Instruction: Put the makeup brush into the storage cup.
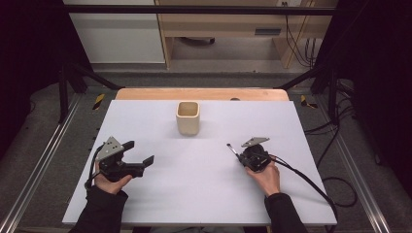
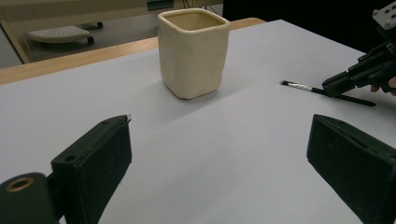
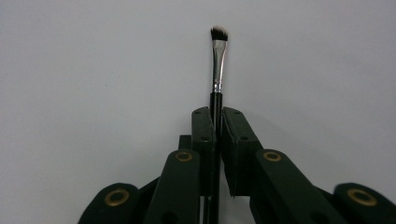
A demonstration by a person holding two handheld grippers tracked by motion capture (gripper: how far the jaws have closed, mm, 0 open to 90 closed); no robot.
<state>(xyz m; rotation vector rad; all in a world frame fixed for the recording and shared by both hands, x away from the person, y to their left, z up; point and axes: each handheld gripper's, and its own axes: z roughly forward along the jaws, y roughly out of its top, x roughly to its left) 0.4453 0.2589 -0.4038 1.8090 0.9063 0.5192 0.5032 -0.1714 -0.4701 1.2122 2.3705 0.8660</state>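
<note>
Near edge of white worktop: two sleeved forearms in from below, one gripper per hand.
Left gripper low over worktop at left, fingers spread wide, released, nothing between them; aimed toward centre.
Right gripper at right, fingers clenched on black handle of small brush. Brush held low over bare worktop, touching or not, cannot tell. Metal ferrule and dark bristle tip clear of fingers, pointing left and away in high view. Cable trailing from right gripper off right edge of worktop.
Farther back, centre: cream square-mouthed cup, upright, open mouth up, well apart from both grippers and from brush tip.
Beyond: bare wooden strip at far edge of worktop.
</note>
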